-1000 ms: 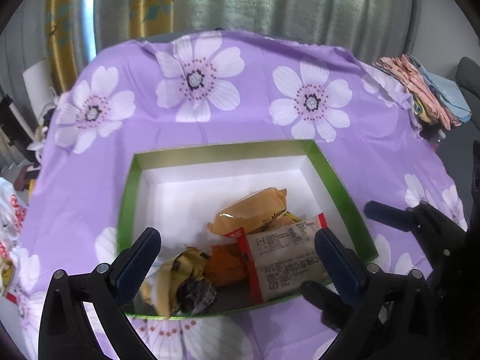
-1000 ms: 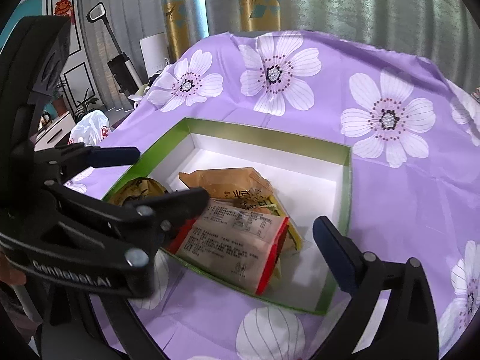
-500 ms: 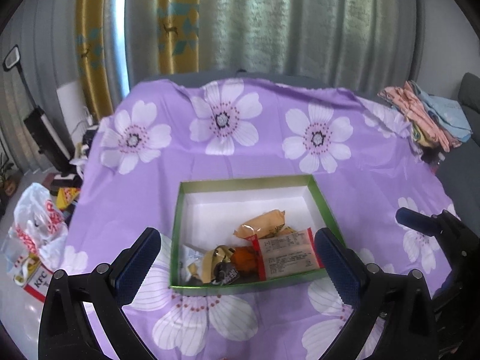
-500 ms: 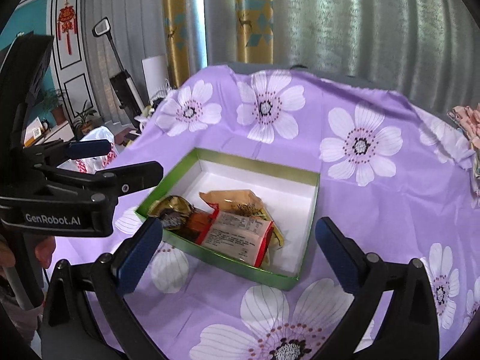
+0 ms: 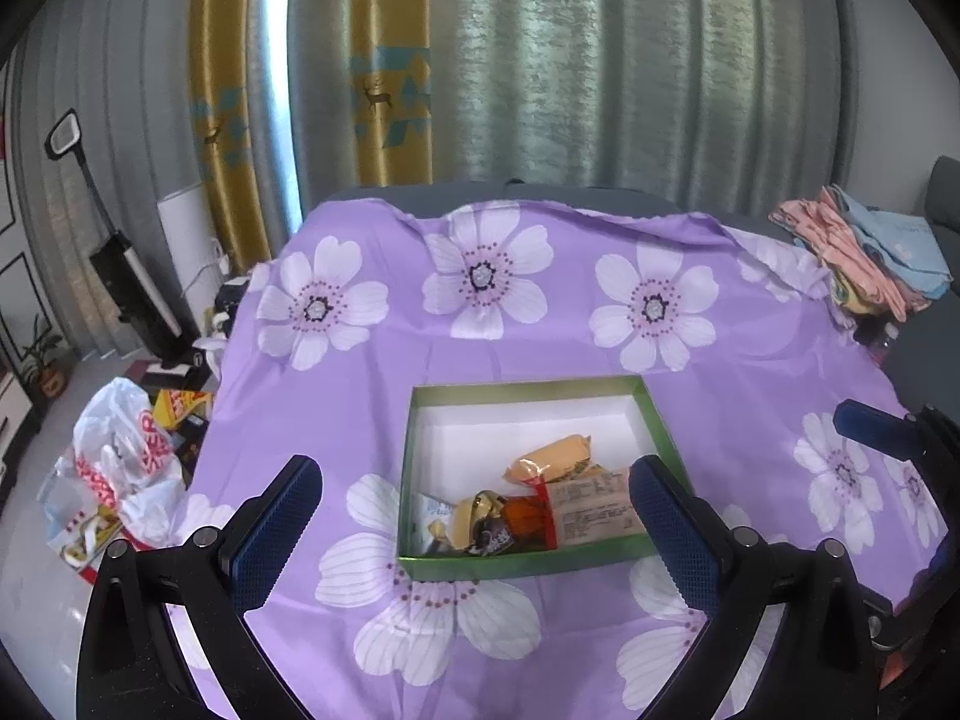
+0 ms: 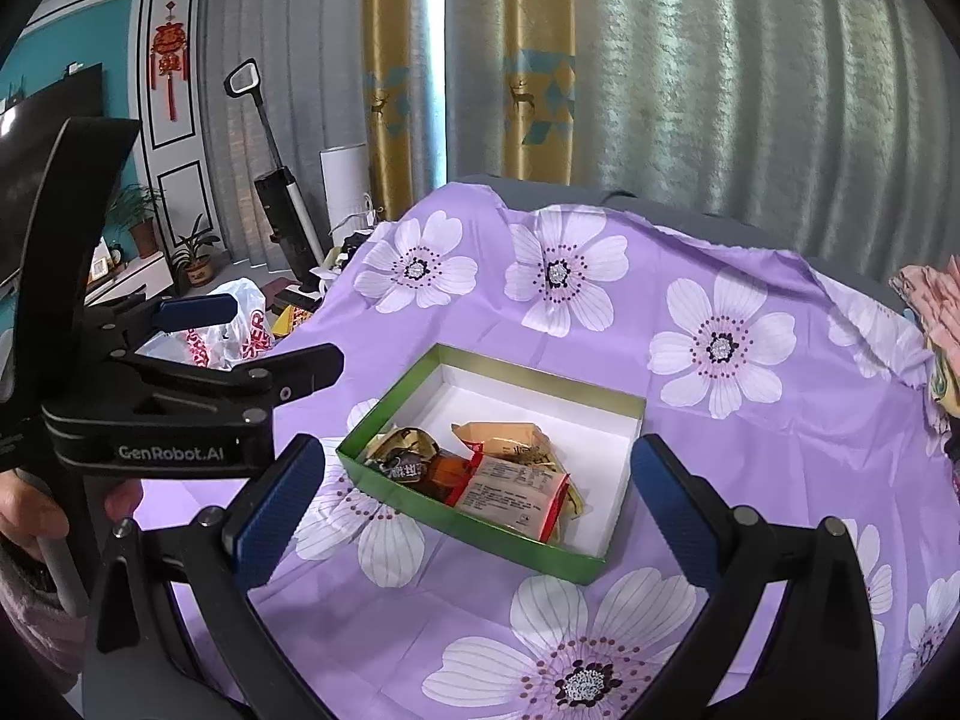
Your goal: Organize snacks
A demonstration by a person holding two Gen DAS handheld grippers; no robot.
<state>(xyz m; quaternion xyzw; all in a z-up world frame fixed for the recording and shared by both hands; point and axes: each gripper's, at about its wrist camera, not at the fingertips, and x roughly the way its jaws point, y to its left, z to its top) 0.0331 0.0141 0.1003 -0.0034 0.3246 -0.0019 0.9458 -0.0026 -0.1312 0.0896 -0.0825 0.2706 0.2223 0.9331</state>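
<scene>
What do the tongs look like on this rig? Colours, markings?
Both tongs, left and right, are matte black frames with silver screws and blue textured pads. The left body reads "GenRobot.AI" in white. A fuzzy pink sleeve shows below it.

Both grippers: black plastic frames w/ silver screws, fingers faced w/ textured blue pads (image 5: 273,525). Left gripper (image 6: 264,330), at left of right-wrist frame, has white "GenRobot.AI" lettering on its side. Hand (image 6: 33,516) at lower left; below it a pinkish fuzzy sleeve (image 6: 30,618), prob. fleece.
</scene>
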